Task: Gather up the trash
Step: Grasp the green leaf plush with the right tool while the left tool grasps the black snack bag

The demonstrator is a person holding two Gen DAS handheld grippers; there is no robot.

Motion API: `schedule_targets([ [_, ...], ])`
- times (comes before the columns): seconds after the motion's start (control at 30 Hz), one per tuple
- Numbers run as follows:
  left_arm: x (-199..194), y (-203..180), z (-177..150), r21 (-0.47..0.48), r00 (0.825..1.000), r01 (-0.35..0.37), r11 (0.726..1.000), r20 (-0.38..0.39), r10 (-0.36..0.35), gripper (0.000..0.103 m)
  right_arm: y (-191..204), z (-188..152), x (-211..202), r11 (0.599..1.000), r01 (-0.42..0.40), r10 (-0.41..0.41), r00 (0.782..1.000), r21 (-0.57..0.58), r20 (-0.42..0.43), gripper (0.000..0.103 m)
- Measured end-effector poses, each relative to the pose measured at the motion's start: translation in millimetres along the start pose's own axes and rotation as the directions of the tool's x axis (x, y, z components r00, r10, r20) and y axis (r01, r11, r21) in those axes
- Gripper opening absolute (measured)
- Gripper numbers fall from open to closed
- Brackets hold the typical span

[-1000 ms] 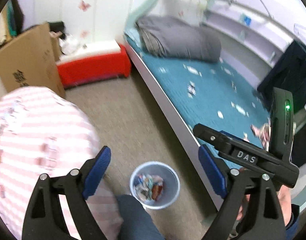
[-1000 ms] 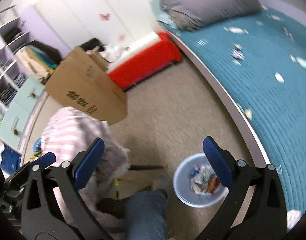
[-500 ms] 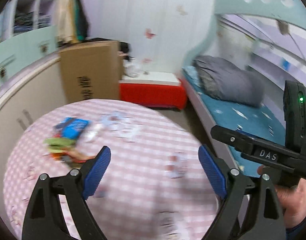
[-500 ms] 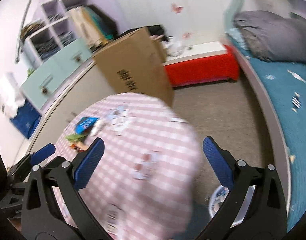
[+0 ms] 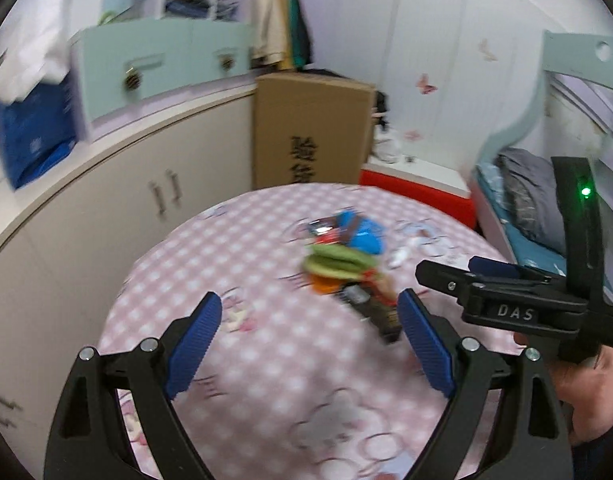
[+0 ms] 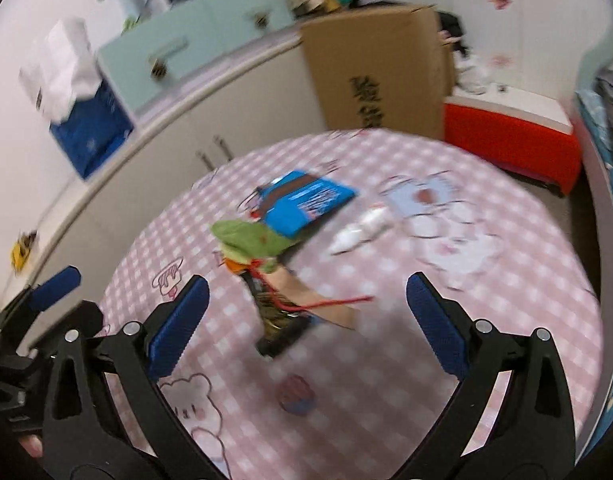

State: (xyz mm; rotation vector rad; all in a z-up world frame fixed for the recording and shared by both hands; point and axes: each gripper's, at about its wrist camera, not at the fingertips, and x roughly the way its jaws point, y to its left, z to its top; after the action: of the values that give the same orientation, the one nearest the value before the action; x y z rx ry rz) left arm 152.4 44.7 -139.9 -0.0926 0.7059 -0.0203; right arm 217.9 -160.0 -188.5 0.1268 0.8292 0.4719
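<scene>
A pile of trash lies on the round pink checked table (image 5: 266,360) (image 6: 486,300): a blue wrapper (image 5: 360,232) (image 6: 306,202), a green wrapper (image 5: 334,264) (image 6: 250,238), a dark packet (image 5: 374,312) (image 6: 278,320) with a red string, and a white scrap (image 6: 360,234). My left gripper (image 5: 308,344) is open and empty above the table, the pile ahead to its right. My right gripper (image 6: 306,324) is open and empty, with the dark packet between its fingers' line. The right gripper's body shows in the left wrist view (image 5: 518,308).
A cardboard box (image 5: 310,132) (image 6: 380,68) stands behind the table, beside a red bench (image 6: 514,136). Cream cabinets (image 5: 106,208) curve along the left. A bed with a grey pillow (image 5: 526,196) is at the right. A blue bag (image 6: 90,124) sits on the counter.
Both views swung up from the floor bin by the bed to the pink table. The trash pile is now close ahead of both open grippers.
</scene>
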Motion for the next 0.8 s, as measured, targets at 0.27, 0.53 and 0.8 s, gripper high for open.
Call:
schedule_targets([
  [0.27, 9.6, 34.6, -13.6, -0.069, 0.998, -0.039, 0.997, -0.042, 0.036, 0.087, 26.3, 9.0, 65.4, 0.995, -0.037, 0.026, 0.993, -0.093, -0.114, 0.06],
  [0.53, 27.1, 6.7, -17.2, -0.026, 0.997, 0.0, 1.0, -0.081, -0.002, 0.087, 6.1, 2.5, 41.3, 0.99, -0.137, 0.135, 0.989, -0.033, -0.062, 0.019],
  [0.8, 67.7, -49.8, -20.7, 0.056, 0.989, 0.036, 0.998, -0.145, -0.027, 0.087, -39.6, -19.4, -14.3, 0.995, -0.095, 0.096, 0.995, 0.035, -0.007, 0.019],
])
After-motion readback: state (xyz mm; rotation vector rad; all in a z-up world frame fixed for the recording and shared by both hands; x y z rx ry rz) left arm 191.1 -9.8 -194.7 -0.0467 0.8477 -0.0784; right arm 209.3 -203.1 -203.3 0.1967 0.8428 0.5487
